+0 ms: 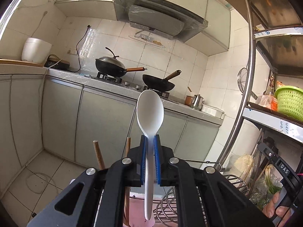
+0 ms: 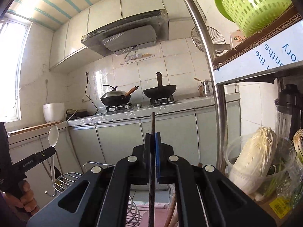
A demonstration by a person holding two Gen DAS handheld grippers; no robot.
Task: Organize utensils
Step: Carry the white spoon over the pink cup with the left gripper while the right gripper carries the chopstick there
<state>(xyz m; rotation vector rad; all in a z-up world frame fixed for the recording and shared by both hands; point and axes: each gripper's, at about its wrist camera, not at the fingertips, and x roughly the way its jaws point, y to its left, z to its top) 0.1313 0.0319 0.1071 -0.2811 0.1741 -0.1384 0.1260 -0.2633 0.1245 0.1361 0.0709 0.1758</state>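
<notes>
At centre frame of my left view, the white spoon [image 1: 150, 113] stands nearly upright in my left tool [image 1: 150, 147], bowl up against the stove counter [image 1: 132, 92] far behind, handle running down past the lower edge of the blue pads [image 1: 156, 151]. The pads grip only its thin neck, so I judge that a quick tilt could let the smooth plastic pivot or slide down through them. Below, at the bottom of that frame, sit a wire rack [image 1: 166, 206] and something pink I cannot make out; two wooden sticks [image 1: 98, 155] rise just left of the tool, and the spoon's tail could catch on any of these if I lower it carelessly.

Centre frame of my right view shows my right tool [image 2: 153, 147] clamped almost fully together on a thin dark stick [image 2: 153, 124], probably a chopstick, standing upright between the pads. It is narrow and held near its middle; I judge it could twist or slip out if it knocks the shelf post [image 2: 214, 75] to the right of centre or the rack below.

My left tool is nearly closed on the spoon, showing at the lower left of the right view, well apart from the stick. Both utensils hang in the air, not yet put anywhere.
</notes>
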